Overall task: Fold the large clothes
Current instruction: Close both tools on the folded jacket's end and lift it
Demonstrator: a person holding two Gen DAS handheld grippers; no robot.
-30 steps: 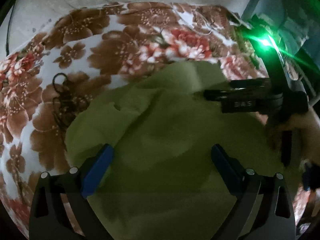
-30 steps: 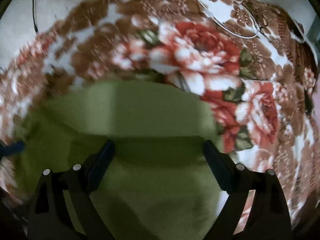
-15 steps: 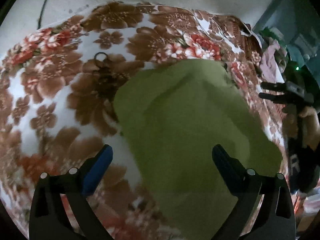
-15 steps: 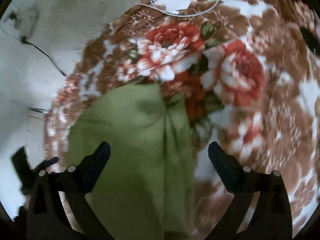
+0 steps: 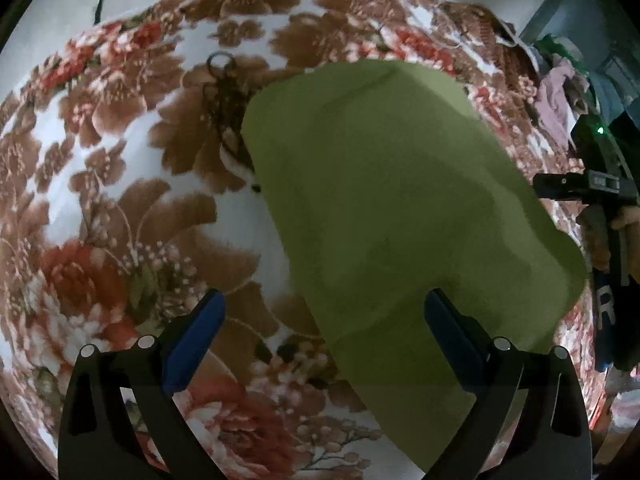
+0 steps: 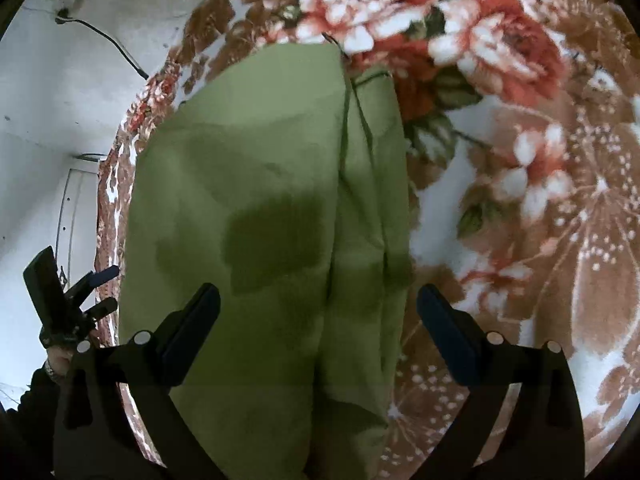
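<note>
Green garment (image 5: pixel 392 208) lies folded on the floral bed (image 5: pixel 120 168); our left gripper (image 5: pixel 320 328) and right gripper (image 6: pixel 316 320) hover spread, empty. Next, we grasp an edge.

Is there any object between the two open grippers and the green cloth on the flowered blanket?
Nothing visible blocks either one. The green cloth lies bare on the flowered blanket, below the open left gripper and the open right gripper.

left gripper (image 5: pixel 320 320): jaws spread wide, pointing steeply down, nothing gripped | right gripper (image 6: pixel 318 312): jaws just opened further, now wide, nothing clamped, tilted down
</note>
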